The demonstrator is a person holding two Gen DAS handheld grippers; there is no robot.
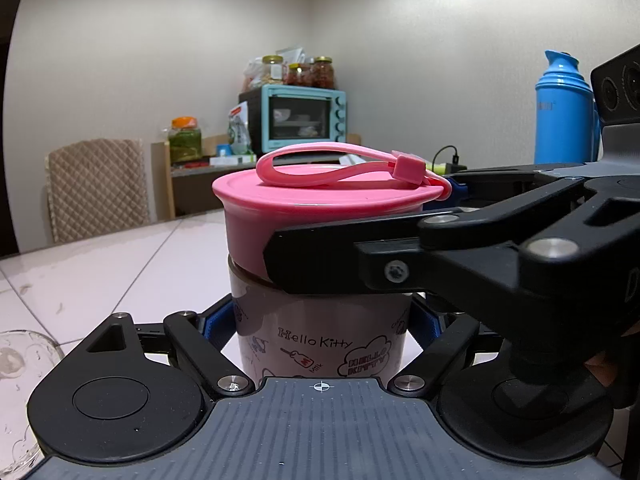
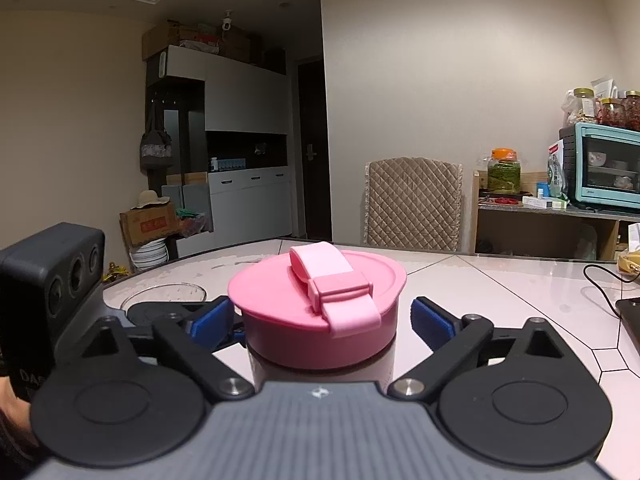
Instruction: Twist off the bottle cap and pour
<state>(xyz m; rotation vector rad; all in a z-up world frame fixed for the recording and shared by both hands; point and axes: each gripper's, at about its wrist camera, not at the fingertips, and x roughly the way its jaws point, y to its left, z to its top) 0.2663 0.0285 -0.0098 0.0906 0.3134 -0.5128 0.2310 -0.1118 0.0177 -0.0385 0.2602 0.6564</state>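
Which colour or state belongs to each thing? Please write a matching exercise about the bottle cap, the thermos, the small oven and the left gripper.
Column one:
1. bottle cap
2. thermos
3. small oven
4. left gripper

Column two:
a. turquoise, with jars on top
b. pink, with a loop strap on it
c. shut on the body of the bottle, below the cap
d. blue

Right pairs: 1-b, 2-d, 3-a, 4-c.
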